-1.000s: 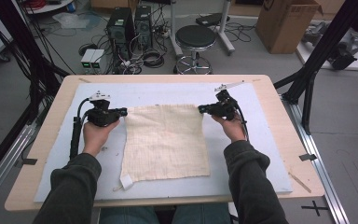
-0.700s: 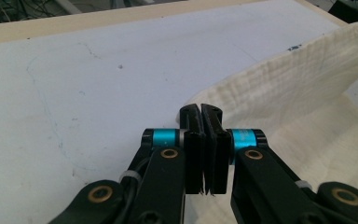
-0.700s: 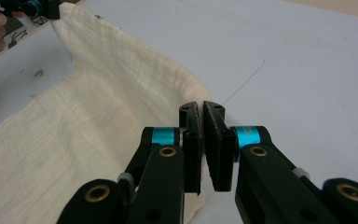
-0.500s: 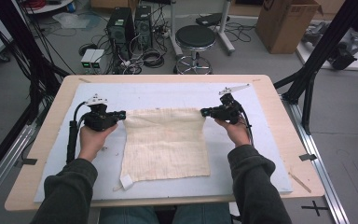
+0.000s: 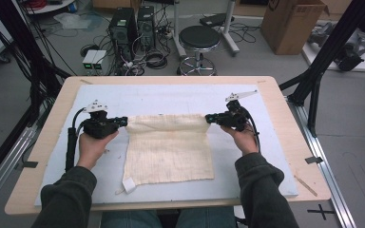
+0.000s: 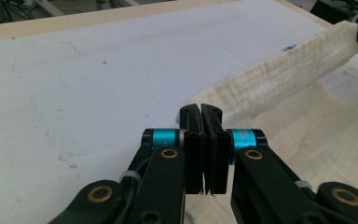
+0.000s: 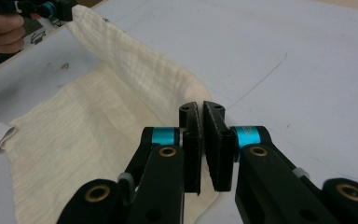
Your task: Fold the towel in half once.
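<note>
Cloth: a cream, waffle-weave cloth (image 5: 168,152) lies on the white mat (image 5: 171,97) at the middle of the wooden table (image 5: 275,109), its near part flat and roughly square.
Axis: the far edge is lifted off the mat and stretched taut between the two grippers, running straight left to right across the table; the rest of the cloth trails from it toward the person.
Tag: a small white loop (image 5: 129,185) sits at the near left corner of the cloth, on the mat.
Left gripper: the left gripper (image 5: 123,121) points right, toward the cloth's far left corner; in the left gripper view its jaws are pressed together on that corner (image 6: 200,112), the raised edge running off to the upper right.
Right gripper: the right gripper (image 5: 208,117) points left, facing the other; in the right gripper view its jaws are nearly together, pinching the far right corner (image 7: 199,109).
Hands: the left hand (image 5: 92,145) and right hand (image 5: 242,137) each grip from the near side, forearms in dark sleeves angled outward, the two held level and well apart.
Background: a black stool (image 5: 198,40) and a cardboard box (image 5: 292,23) stand on the floor beyond the table.
</note>
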`<state>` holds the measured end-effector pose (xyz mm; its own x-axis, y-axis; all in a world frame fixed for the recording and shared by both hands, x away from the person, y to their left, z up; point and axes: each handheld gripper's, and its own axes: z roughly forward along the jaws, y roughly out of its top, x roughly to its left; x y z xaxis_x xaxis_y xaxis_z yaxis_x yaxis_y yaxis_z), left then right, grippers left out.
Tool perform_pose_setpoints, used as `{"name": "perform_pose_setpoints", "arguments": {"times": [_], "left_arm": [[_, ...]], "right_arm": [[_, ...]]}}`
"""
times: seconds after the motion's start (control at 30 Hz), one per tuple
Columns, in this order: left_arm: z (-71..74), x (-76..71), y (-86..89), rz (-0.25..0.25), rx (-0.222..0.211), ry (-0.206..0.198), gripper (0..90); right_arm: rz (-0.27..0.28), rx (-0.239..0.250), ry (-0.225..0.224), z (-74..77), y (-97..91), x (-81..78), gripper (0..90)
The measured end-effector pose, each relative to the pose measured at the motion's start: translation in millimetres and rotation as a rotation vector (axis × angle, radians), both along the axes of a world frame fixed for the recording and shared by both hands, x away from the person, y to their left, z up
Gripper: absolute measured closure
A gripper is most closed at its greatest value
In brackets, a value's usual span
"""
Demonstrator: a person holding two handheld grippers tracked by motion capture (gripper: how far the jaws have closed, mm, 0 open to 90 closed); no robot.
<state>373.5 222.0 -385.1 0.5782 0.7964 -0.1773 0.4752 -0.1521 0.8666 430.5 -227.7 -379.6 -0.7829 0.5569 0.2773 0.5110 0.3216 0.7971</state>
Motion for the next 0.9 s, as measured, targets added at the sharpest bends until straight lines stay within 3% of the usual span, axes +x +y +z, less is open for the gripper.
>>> {"name": "perform_pose_setpoints", "arguments": {"times": [0.1,0.4,0.73,0.9], "left_arm": [[-0.1,-2.0,-0.1,-0.008,0.019,0.0,87.4],[-6.8,-9.7,3.4,-0.011,-0.005,0.0,87.4],[-5.4,-18.0,3.6,-0.037,-0.001,-0.006,87.4],[-10.2,-21.5,6.2,-0.036,-0.008,0.001,87.4]], "right_arm": [[0.006,0.005,-0.014,2.8,-0.8,-2.2,85.7],[0.036,-0.009,-0.022,5.0,2.2,-9.1,85.7],[0.056,-0.018,-0.009,5.1,3.0,-14.4,85.7],[0.054,-0.014,0.001,-1.8,-0.6,-17.3,85.7]]}}
